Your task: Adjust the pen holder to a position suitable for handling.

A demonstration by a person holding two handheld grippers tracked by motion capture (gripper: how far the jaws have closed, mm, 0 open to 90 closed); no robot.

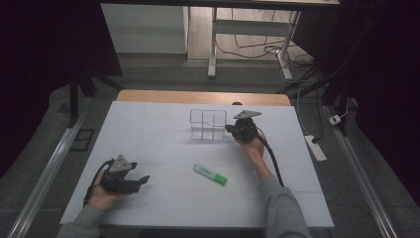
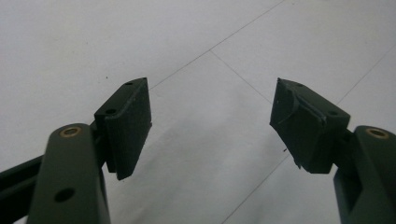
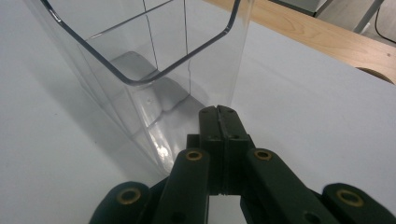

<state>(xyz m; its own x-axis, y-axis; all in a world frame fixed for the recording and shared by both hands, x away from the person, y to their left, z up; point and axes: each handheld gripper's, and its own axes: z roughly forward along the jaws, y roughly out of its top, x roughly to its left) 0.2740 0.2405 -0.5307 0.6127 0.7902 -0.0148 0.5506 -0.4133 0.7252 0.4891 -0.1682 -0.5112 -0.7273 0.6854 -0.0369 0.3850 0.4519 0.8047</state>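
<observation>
A clear plastic box (image 1: 208, 124) with inner dividers stands at the table's far middle. Its near corner (image 3: 154, 70) rises right in front of my right gripper (image 3: 218, 111). That gripper is shut with nothing between its jaws, its tips at or just short of the box's lower wall. In the high view the right gripper (image 1: 230, 129) sits at the box's right side, held by a hand. A green and white highlighter (image 1: 210, 174) lies near the table's middle. My left gripper (image 1: 143, 179) rests at the front left, pointing right. Its jaws (image 2: 210, 88) stand open over bare table.
The white table cover (image 1: 163, 198) has a wooden edge (image 1: 198, 96) showing at the far side. Beyond the table stand desk legs and floor cables (image 1: 257, 49). A power strip (image 1: 315, 148) lies on the floor at the right.
</observation>
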